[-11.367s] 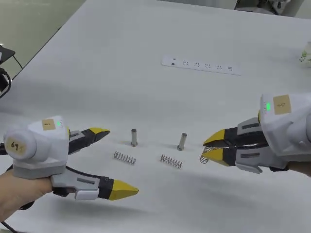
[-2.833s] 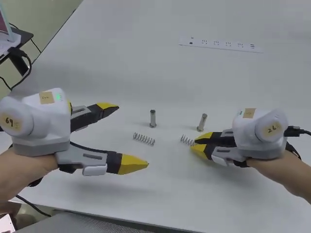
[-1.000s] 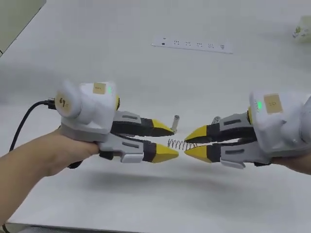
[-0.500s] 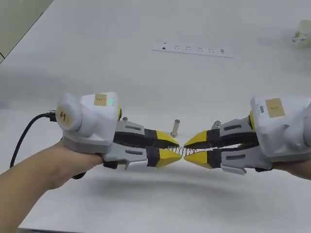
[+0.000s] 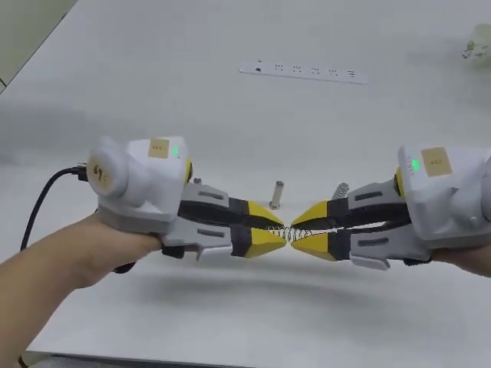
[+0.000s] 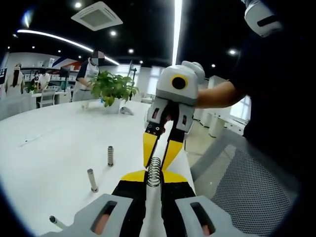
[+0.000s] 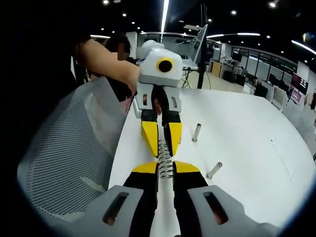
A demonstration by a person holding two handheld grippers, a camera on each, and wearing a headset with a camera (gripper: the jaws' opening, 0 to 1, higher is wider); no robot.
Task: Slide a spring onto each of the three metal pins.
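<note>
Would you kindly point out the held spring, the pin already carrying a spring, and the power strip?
held spring (image 5: 285,232): head view, middle coils between the jaws.
pin carrying a spring (image 6: 110,155): left gripper view, mid-shaft.
power strip (image 5: 307,72): head view, centre of top face.

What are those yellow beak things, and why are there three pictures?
They are two grippers, pincers that a person holds, one in each hand: the left gripper and the right gripper. The head view comes from a camera on the person's head, looking down at the white table. The other two pictures come from little cameras riding on the grippers, looking along the jaws, so each one sees the other gripper facing it. Together the grippers pinch one small spring, one at each end. On the table stand metal pins: a bare pin, a sprung pin that already wears a spring, and a third pin. Farther back lies a power strip.
</note>
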